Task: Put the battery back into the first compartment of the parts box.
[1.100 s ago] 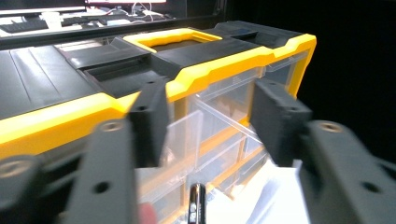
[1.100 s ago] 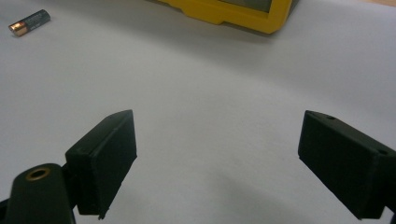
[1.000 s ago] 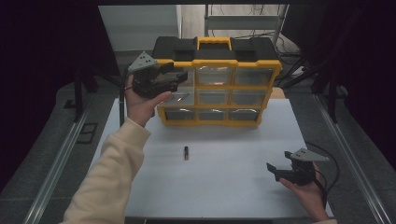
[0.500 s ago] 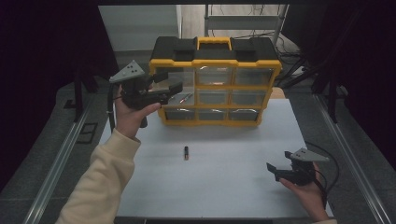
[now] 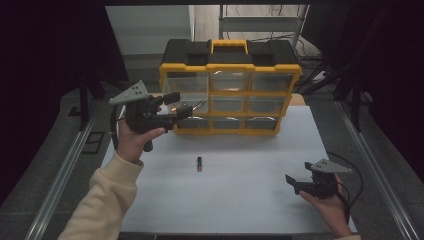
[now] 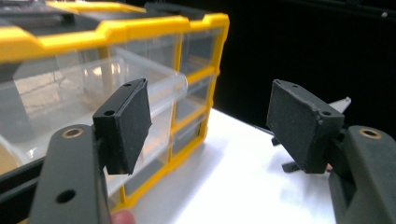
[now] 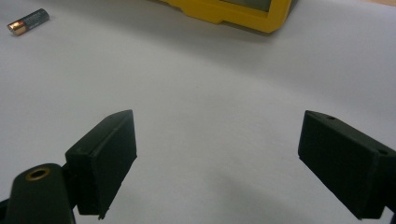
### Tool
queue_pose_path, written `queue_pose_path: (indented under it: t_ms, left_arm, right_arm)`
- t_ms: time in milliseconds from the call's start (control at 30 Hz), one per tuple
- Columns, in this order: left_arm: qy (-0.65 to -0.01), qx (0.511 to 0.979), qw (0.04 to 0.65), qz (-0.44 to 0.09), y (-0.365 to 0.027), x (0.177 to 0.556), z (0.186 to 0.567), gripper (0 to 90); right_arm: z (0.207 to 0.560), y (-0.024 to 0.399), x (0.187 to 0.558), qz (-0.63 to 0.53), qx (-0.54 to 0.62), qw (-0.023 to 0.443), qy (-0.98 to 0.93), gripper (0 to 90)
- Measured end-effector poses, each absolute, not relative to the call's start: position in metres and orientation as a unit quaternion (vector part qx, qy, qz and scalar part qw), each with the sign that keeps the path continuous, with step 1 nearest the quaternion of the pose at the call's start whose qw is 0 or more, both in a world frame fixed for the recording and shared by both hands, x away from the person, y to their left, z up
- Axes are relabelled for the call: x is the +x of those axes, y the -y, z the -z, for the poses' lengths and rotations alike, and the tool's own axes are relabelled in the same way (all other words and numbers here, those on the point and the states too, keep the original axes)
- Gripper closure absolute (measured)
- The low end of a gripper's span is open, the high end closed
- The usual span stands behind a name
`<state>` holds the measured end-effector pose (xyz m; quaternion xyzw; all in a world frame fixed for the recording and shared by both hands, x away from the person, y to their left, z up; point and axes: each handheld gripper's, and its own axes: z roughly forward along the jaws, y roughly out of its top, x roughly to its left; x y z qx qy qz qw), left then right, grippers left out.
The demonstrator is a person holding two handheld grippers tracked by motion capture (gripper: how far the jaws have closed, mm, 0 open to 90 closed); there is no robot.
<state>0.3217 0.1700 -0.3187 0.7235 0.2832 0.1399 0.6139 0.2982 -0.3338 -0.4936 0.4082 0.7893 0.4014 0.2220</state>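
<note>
- The left gripper (image 5: pixel 182 106) is held up at the left front of the yellow-framed drawer organizer (image 5: pixel 230 90), jaws spread wide with nothing between them.
- In the left gripper view, one clear drawer (image 6: pixel 140 88) juts out of the left column beyond its neighbours, just behind the near jaw; I judge it is pulled open.
- My guess at the step: a small item goes into that open drawer. To do it well, keep the left jaws parted and off the drawer lip, so the drawer is neither nudged shut nor tipped.
- The battery (image 5: pixel 199 163) lies flat on the white table (image 5: pixel 250 200), in front of the organizer and well apart from both grippers; its bright end shows in the right gripper view (image 7: pixel 28 21).
- It is round and would likely roll, so a pinch across its body, square to its length, seems safest.
- The right gripper (image 5: pixel 295 182) rests low near the table's right front corner, jaws wide apart and empty, pointing towards the battery.
- Nothing lies between that gripper and the battery; the organizer's bottom rail (image 7: pixel 224 11) sits beyond.
</note>
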Motion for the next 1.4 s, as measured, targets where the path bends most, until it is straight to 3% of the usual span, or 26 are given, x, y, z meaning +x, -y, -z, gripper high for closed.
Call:
queue_pose_path:
  t_ms: [833,1400]
  left_arm:
    - [-0.325,0.742,0.577,-0.103,-0.175,0.307,0.378,30.7]
    - [-0.346,0.778,0.514,-0.098,-0.167,0.31,0.41,29.9]
  right_arm:
    - [0.494,0.334,0.298,-0.402,0.409,0.222,-0.789,11.9]
    - [0.493,0.334,0.298,-0.405,0.405,0.223,-0.788,11.9]
